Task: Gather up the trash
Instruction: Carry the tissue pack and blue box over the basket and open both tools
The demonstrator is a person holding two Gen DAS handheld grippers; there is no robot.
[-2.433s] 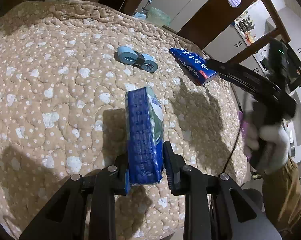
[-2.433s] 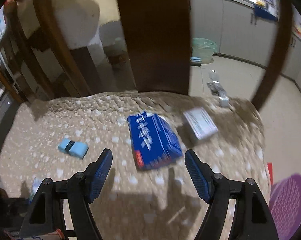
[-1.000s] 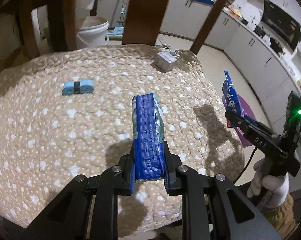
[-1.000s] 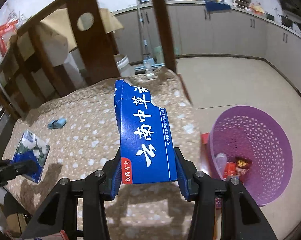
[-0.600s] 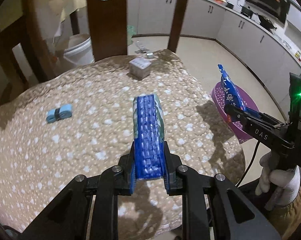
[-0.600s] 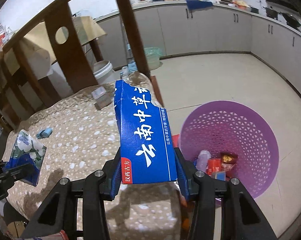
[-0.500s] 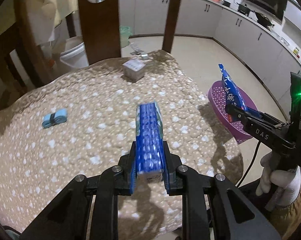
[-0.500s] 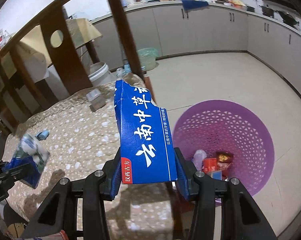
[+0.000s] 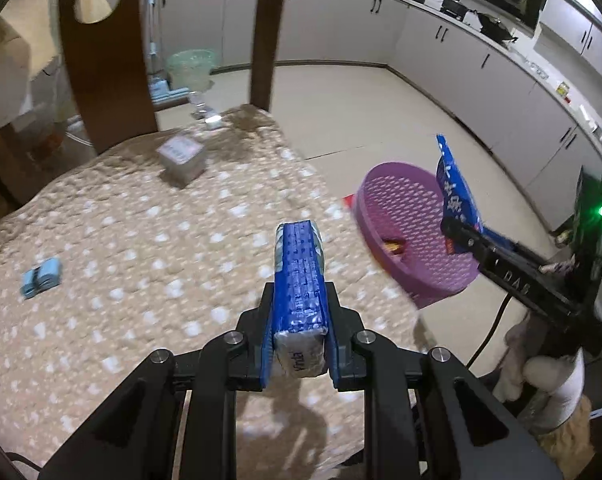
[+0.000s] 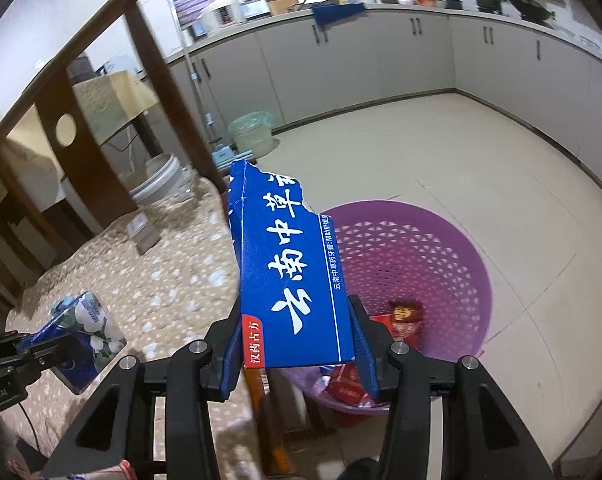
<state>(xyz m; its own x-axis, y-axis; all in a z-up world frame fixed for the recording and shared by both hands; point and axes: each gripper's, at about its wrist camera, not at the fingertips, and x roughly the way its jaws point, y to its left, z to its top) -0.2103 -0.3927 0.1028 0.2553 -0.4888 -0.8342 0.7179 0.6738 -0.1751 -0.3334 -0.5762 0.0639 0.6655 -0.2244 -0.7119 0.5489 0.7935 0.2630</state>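
My left gripper (image 9: 299, 320) is shut on a blue tissue pack (image 9: 299, 276), held on edge above the quilted table (image 9: 121, 240). The same tissue pack (image 10: 85, 328) shows at the lower left of the right wrist view. My right gripper (image 10: 295, 336) is shut on a torn blue toothpaste box (image 10: 289, 272) with white Chinese lettering, held over the table's edge, with the purple basket (image 10: 433, 248) on the floor just beyond it. In the left wrist view that box (image 9: 455, 192) hangs over the purple basket (image 9: 397, 196), which holds several red wrappers.
A small grey box (image 9: 181, 156) and a light blue roll (image 9: 41, 278) lie on the table. Dark wooden chair backs (image 9: 101, 52) stand behind it. A pale green bin (image 9: 191, 66) and a white bucket (image 10: 161, 180) sit on the tiled floor near grey cabinets (image 10: 381, 52).
Both grippers have swung right toward the table's edge, each still holding its item. The purple basket has come into fuller view, now under and beyond the toothpaste box.
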